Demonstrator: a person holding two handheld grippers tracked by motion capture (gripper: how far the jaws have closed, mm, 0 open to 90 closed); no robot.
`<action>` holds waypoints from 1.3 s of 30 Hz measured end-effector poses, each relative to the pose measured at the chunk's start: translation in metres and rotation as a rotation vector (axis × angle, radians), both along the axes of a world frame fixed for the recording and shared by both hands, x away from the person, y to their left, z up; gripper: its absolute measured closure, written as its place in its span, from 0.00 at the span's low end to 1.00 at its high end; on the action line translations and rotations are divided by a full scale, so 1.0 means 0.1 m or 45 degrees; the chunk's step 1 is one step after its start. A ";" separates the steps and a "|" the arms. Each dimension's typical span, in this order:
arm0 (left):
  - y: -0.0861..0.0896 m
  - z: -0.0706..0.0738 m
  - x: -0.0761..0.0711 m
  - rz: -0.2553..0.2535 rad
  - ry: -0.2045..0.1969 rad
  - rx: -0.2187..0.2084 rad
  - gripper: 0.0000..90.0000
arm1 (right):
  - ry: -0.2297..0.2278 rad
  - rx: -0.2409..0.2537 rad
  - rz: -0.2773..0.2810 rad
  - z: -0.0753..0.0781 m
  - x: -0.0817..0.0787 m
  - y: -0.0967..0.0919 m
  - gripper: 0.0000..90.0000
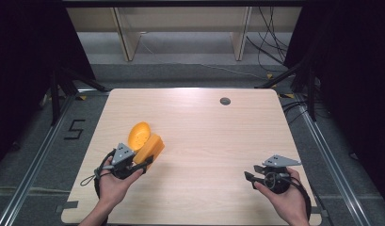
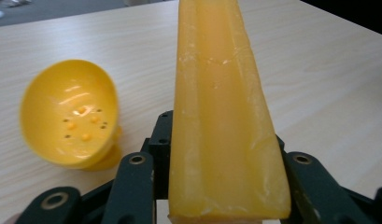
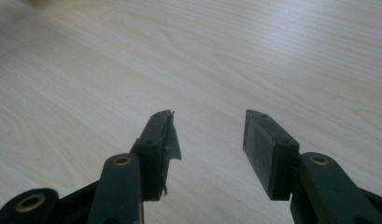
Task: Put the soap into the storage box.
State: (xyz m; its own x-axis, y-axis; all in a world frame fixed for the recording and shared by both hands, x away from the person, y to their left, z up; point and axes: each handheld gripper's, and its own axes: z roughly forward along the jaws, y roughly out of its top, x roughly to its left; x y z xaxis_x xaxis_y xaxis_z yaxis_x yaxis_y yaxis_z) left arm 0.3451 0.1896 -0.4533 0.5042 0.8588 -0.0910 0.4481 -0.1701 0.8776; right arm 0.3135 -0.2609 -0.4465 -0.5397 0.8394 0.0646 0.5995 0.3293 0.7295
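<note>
**Inspector:** State of the left gripper [image 1: 145, 162]?

**Assistant:** Clamped on the yellow block [image 1: 149, 147], a sponge-like slab. In the left gripper view the block [image 2: 221, 116] stands between the jaws and runs away from the camera. A yellow perforated cup [image 1: 139, 135] lies on its side just beside it, apart from the pads.

**Inspector:** And the right gripper [image 1: 249, 177]?

**Assistant:** Its jaws stand apart with nothing between them, over bare wood, well away from the block.

**Inspector:** Step in hand?

**Assistant:** My judgement: the block is secured at the table's left, and the free gripper is idle. Next would call for bringing the right gripper across to the cup or the block's far end.

**Inspector:** Surface and room?

**Assistant:** Pale wooden table [image 1: 204, 132] with a round grommet [image 1: 225, 100]; grey floor, cables [image 1: 270, 42], dark curtains on both sides.
</note>
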 end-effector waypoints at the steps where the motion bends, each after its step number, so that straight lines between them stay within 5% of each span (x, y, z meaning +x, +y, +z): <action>1: 0.01 0.02 0.02 0.033 -0.002 0.003 0.67 | 0.014 0.010 -0.021 0.01 -0.01 0.00 0.59; 4: 0.05 0.05 0.08 0.108 -0.001 0.005 0.67 | 0.040 0.030 -0.065 0.00 -0.02 0.00 0.59; 6: 0.08 0.07 0.14 0.152 0.004 -0.013 0.67 | -0.001 -0.003 -0.019 -0.02 0.02 -0.05 0.59; 9: 0.12 0.09 0.23 0.224 0.013 -0.004 0.67 | 0.020 0.008 -0.068 -0.01 0.01 -0.06 0.59; 11: 0.15 0.11 0.29 0.271 0.026 0.019 0.67 | -0.020 0.004 -0.044 -0.04 0.04 -0.08 0.59; 16: 0.15 0.13 0.45 0.348 0.016 0.020 0.67 | 0.060 0.040 -0.102 -0.02 0.00 -0.05 0.59; 17: 0.15 0.13 0.48 0.360 0.015 0.026 0.67 | -0.001 0.004 -0.050 -0.04 0.04 -0.08 0.58; 26: 0.10 0.01 0.70 0.509 0.016 0.071 0.67 | 0.034 0.027 -0.057 -0.04 0.04 -0.07 0.58; 37: -0.01 -0.10 0.75 0.579 0.000 0.105 0.67 | 0.018 -0.026 -0.067 -0.04 0.03 -0.08 0.58; 39: -0.04 -0.13 0.75 0.597 -0.001 0.119 0.67 | 0.051 -0.002 -0.073 -0.04 0.02 -0.06 0.58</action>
State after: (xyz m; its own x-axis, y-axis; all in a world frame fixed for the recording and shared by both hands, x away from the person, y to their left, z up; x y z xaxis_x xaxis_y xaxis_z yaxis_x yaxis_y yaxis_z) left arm 0.4202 0.1853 -0.4662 0.0607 0.9982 -0.0024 0.4945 -0.0280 0.8687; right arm 0.3158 -0.2673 -0.4503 -0.4879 0.8689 0.0841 0.6463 0.2947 0.7039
